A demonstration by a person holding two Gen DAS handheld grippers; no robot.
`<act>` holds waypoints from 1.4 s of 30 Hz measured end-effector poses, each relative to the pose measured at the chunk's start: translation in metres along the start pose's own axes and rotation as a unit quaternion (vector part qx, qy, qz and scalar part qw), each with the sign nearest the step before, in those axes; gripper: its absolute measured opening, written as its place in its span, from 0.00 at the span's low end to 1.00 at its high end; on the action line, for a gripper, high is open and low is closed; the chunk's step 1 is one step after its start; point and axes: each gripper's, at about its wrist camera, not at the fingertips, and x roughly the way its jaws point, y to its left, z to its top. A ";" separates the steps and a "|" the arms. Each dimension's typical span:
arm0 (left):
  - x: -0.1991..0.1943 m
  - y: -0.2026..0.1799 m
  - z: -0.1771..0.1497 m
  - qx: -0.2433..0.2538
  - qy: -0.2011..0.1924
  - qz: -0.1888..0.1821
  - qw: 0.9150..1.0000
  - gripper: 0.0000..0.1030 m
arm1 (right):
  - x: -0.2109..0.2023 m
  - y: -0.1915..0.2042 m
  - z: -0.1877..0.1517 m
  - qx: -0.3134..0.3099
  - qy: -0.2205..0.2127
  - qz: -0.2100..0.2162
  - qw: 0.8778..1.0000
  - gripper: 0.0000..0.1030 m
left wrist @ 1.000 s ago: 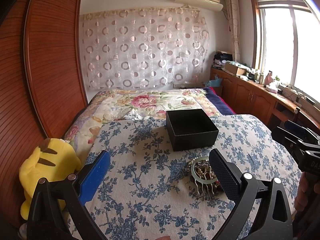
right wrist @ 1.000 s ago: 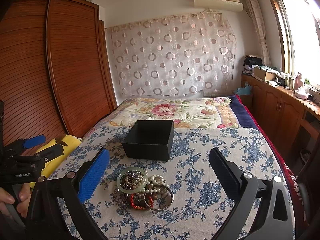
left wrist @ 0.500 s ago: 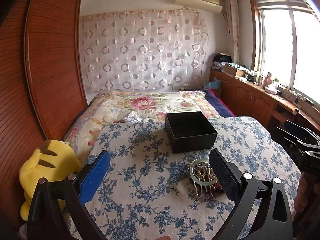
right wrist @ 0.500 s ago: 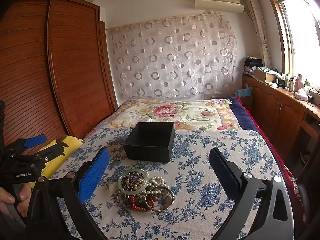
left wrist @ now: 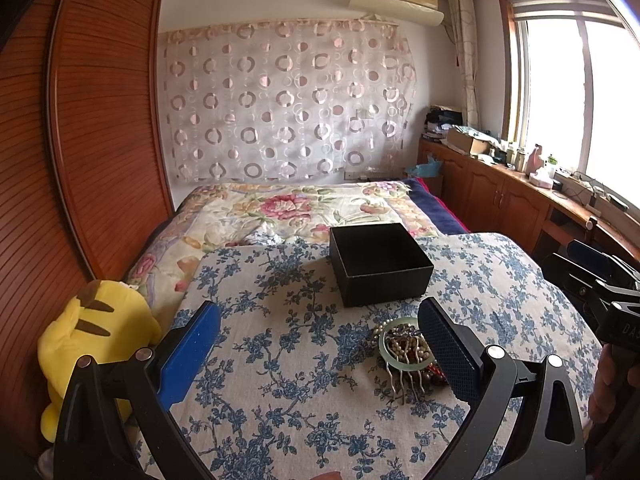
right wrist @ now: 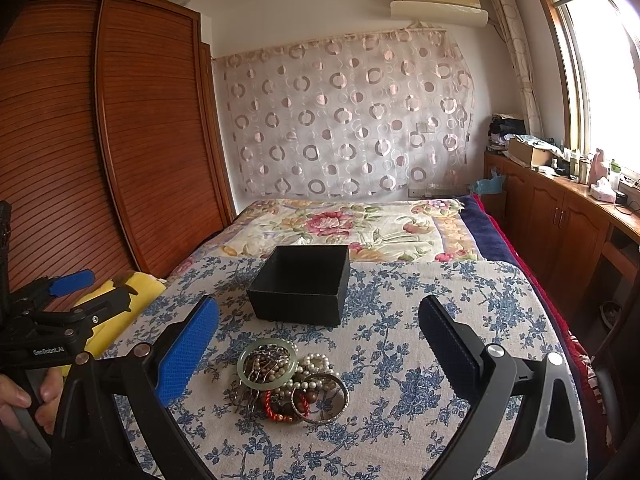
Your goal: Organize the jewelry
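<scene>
Right claw (right wrist: 318, 354) hovers spread above jewelry pile (right wrist: 290, 380).

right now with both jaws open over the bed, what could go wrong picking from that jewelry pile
1. The jewelry pile is tangled: lifting the green bangle may drag the beads and hair comb along.
2. The soft blue floral cloth could bunch under a pinch.
3. The black box is light-looking; a bump might shift it.
</scene>
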 end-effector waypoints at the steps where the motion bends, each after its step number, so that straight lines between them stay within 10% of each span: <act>1: 0.000 0.000 0.000 0.000 0.000 0.000 1.000 0.93 | 0.000 0.000 0.000 0.000 0.000 0.000 1.000 0.98; 29: 0.035 0.000 -0.020 0.000 0.046 -0.030 0.998 0.93 | 0.015 -0.012 -0.015 -0.017 0.023 0.008 1.000 0.97; 42: 0.084 -0.012 -0.038 0.020 0.103 -0.076 0.992 0.88 | 0.056 -0.028 -0.049 -0.043 0.100 0.026 0.994 0.57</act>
